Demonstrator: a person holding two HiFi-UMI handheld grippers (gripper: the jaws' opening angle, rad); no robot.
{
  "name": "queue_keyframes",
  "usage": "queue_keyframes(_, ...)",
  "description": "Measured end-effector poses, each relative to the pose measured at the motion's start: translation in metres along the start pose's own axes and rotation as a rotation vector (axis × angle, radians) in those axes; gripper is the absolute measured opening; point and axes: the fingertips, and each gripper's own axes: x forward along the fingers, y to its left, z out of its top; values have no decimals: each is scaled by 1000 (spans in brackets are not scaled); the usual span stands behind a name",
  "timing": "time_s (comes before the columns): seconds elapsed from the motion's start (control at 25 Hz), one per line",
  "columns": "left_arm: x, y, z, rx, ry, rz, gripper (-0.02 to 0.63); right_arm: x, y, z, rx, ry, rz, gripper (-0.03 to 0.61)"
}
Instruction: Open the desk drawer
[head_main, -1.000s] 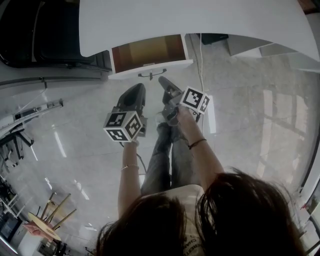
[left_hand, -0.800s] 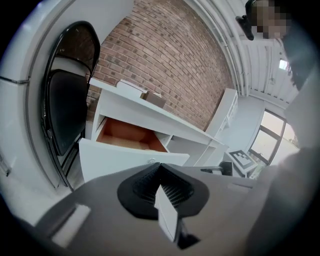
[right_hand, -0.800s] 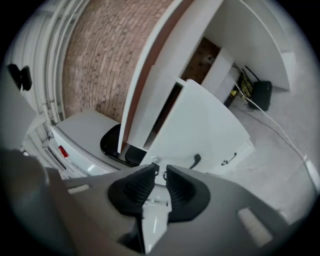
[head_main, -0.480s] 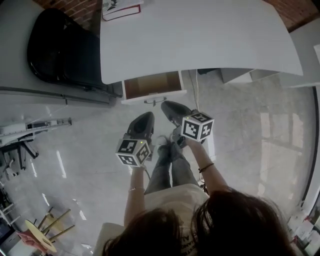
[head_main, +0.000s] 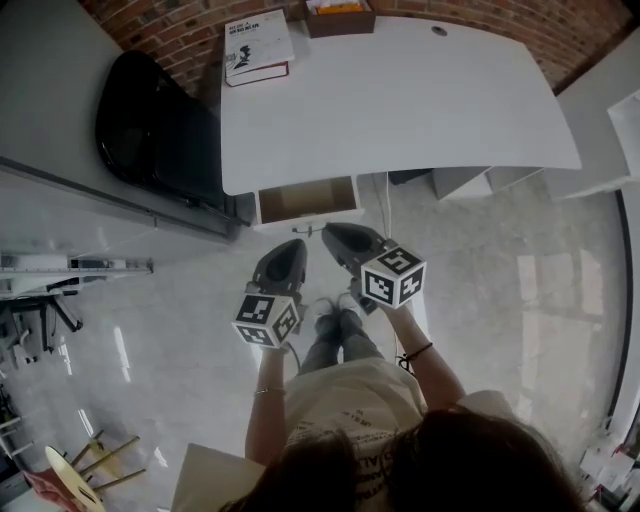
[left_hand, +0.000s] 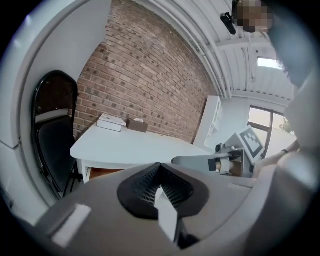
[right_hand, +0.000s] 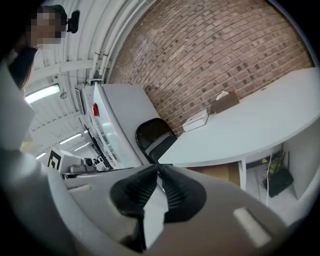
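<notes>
Drawer juts out from under the white desk, its wooden inside showing, so I judge the pulling step done. My left gripper and right gripper hang near its front, jaws pressed together on nothing. Next I need only draw both clear.

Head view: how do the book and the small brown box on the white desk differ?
The book is pale with a dark red edge; the box is brown. The book lies flat and closed, while the box stands open-topped, with something orange inside. The book sits at the desk's far left corner, the box further right. Both rest apart along the desk's edge by the brick wall.
</notes>
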Motion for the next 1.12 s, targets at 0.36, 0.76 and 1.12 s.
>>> queue_keyframes(0.36,-18,-20,28,43,-35,-24,-2,-17,36,31,-87,-36,19,18)
queue_keyframes(0.76,-29,-29,53,76,-75,-45,-2,-23,61,52,-170,-75,30,3)
queue_keyframes(1.12,-30,-33,58,93,-84,-52,-2,-24,69,54,-206,-81,54,2)
